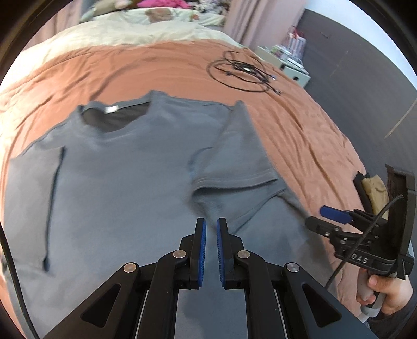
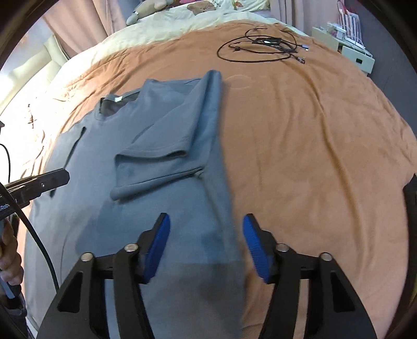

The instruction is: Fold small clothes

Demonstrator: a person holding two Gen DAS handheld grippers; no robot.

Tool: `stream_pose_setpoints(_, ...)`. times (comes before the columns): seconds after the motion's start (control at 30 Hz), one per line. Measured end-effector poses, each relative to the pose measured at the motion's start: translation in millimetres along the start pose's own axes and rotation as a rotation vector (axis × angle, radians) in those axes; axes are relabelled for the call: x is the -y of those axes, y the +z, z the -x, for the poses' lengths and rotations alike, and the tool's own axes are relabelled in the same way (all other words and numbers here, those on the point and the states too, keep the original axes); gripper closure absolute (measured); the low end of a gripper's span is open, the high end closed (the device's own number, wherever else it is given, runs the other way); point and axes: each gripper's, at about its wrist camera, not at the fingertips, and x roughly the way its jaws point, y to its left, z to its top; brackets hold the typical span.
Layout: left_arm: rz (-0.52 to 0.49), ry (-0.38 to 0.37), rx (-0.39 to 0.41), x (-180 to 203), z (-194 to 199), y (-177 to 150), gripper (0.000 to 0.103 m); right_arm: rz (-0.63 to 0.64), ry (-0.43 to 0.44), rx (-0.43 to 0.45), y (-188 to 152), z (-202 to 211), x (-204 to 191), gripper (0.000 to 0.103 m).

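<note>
A grey T-shirt [image 1: 117,177] lies flat on the brown bedspread, collar away from me. Its right side and sleeve [image 1: 234,167] are folded in over the body. The shirt also shows in the right wrist view [image 2: 166,146]. My left gripper [image 1: 211,226] hovers over the shirt's lower middle, its blue pads nearly together with a narrow gap and nothing between them. My right gripper [image 2: 206,229] is open and empty above the shirt's folded right edge. It also shows in the left wrist view [image 1: 336,216] at the right.
The brown bedspread [image 2: 312,156] stretches to the right of the shirt. A coil of black cables [image 2: 263,47] lies at the far side. A cream blanket and pillows [image 2: 161,23] are beyond. A white bedside unit [image 2: 349,49] stands at the far right.
</note>
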Motion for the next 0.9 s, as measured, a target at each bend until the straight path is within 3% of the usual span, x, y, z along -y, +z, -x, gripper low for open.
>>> stream_pose_setpoints(0.1,-0.026,-0.007,-0.003,14,-10,7,0.078,0.002,-0.001,-0.010,4,-11,6,0.053)
stream_pose_setpoints(0.3,-0.056,-0.002,-0.020,27,-32,20,0.077,0.038,-0.035,-0.026,24,-39,9,0.054)
stream_pose_setpoints(0.5,-0.077,0.003,-0.039,36,-53,33,0.077,-0.010,-0.044,-0.004,36,-55,21,0.073)
stream_pose_setpoints(0.8,-0.120,-0.054,-0.052,71,-84,48,0.077,-0.156,0.127,0.026,26,-55,64,0.082)
stream_pose_setpoints(0.9,-0.119,-0.065,-0.065,80,-96,54,0.077,-0.187,0.141,0.039,24,-54,81,0.088)
